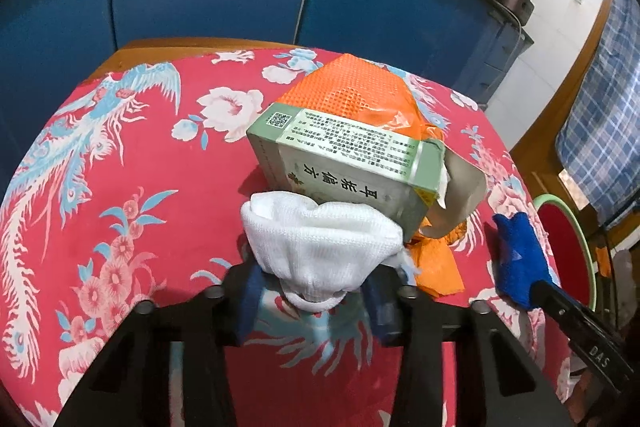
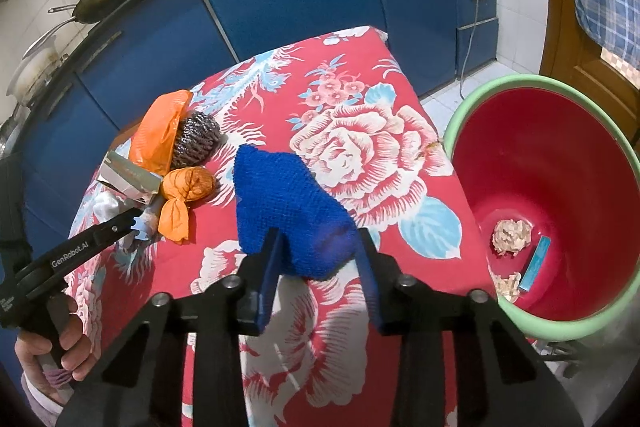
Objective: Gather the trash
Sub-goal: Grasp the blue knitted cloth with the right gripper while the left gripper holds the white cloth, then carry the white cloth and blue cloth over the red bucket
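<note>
Left wrist view: white cloth (image 1: 320, 247) is clamped in left gripper (image 1: 316, 297) jaws, touching the green carton (image 1: 344, 163) mid-counter. Blue cloth (image 2: 288, 203) is clamped by right gripper (image 2: 320, 267) near the counter's right edge. Carton could be dragged along; red basin (image 2: 560, 187) sits beyond that edge, so a drop could miss.

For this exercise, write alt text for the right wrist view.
The right gripper is closed on a blue knitted cloth above a red floral tablecloth. A red basin holding crumpled paper stands to the right; orange bags lie left.
</note>
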Tool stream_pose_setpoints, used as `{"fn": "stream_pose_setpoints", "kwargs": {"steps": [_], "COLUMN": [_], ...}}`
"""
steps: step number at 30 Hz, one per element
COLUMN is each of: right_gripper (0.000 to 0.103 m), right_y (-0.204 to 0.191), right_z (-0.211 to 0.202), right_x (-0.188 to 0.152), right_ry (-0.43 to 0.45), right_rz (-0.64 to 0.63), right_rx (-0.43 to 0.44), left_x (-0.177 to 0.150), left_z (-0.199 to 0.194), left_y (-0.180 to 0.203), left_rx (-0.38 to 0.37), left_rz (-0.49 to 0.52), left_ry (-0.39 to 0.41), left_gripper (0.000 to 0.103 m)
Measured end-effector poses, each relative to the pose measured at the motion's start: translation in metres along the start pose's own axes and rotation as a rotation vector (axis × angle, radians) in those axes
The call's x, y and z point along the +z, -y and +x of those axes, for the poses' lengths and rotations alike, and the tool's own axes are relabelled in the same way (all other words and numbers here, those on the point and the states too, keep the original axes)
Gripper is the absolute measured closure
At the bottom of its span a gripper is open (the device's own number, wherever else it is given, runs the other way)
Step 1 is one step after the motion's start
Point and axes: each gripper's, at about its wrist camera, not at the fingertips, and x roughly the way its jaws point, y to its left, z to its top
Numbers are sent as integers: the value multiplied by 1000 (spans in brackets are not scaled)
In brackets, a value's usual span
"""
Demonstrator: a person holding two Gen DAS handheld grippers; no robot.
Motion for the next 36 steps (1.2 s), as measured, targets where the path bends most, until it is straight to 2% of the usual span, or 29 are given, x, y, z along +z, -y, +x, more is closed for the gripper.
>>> {"fn": "stream_pose_setpoints", "kwargs": {"steps": [2,4,7,23,36], "right_gripper": [74,82,86,90,90], "right_y": [1,1,-1,1,15], "right_z": [0,-2,-7,-64,-109], "right_x": [-1,-2,-4,-6,-8], "right_ry": [-5,-3,12,130,226], "right_rz": [3,1,-7,8,42], "right_rx": [5,8,11,42,51], "left_x": [-1,-2,-3,-5,-3], "left_z": [-4,-9,-18,-73,-96], "left_y": [1,3,6,43,76], "left_rx": [-7,-15,-17,-94,-189], "left_rz": [4,10,25,108,161], "left_ry": [5,12,25,100,110], "left_gripper": [67,68,70,70,70]}}
